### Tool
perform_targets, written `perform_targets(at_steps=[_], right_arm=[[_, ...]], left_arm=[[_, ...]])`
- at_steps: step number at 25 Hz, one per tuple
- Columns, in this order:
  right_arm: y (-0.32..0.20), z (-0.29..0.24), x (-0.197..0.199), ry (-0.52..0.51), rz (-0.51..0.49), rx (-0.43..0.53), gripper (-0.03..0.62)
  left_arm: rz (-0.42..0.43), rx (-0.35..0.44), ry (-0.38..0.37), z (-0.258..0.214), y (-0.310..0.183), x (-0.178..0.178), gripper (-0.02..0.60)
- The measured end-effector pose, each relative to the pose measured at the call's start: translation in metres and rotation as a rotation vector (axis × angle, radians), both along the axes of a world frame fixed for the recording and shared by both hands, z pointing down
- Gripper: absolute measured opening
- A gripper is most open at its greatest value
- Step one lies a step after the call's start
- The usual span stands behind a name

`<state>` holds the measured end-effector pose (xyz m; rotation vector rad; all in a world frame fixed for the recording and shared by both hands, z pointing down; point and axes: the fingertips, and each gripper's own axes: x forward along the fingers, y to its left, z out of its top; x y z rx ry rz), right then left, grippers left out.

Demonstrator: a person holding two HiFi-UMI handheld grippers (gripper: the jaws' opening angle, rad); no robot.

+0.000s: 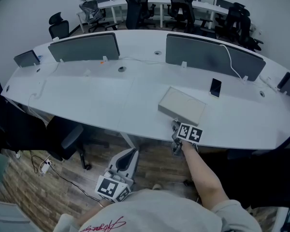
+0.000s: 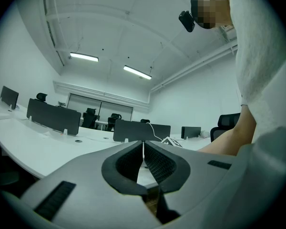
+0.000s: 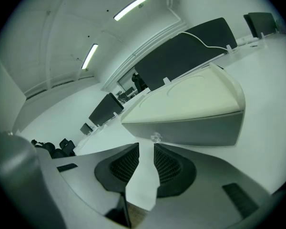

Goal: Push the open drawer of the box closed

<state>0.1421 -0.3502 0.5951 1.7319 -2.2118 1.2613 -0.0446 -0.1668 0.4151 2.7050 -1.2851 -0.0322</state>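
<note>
Currently I have the right gripper (image 3: 146, 149) at the table (image 1: 87, 100) edge, jaws slightly apart and empty, lined up on the drawer knob (image 3: 156, 137) ready to push; the box (image 1: 182, 105) is flat, pale grey, near the front edge; left gripper (image 2: 143, 149) hangs low, jaws together, unused

Your light comes from long white ceiling tube lamps (image 2: 137, 72) above the broad white curved table (image 1: 87, 98): cool, even, rather dim. On the table you see no hard shadows; below it the brown wooden floor (image 1: 24, 187) lies dark. Both gripper views bulge and blacken at the corners, and the pale grey flat box (image 3: 190, 109) on the table shows a greenish tint.
</note>
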Motion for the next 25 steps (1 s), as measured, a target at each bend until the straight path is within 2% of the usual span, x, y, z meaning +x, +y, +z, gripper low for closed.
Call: perform_targets(at_steps=[6,13,18,25], right_arm=[[0.017,-0.028,-0.019,0.004,-0.086,0.081,0.083],[0.047,-0.087,-0.030,0.010,-0.122,0.227,0.081],[0.082,-0.132,-0.041,0.038,-0.179,0.361,0.080],[0.125,-0.176,-0.048,0.080,-0.206,0.506,0.065]], left_arm=[[0.027,0.010,0.014,-0.002,0.001,0.010,0.020],[0.079,-0.001,0.034,-0.001,0.003,0.024,0.019],[0.109,-0.001,0.044,-0.001,0.002,0.030,0.019],[0.149,0.016,0.055,-0.003,0.005,0.041,0.019]])
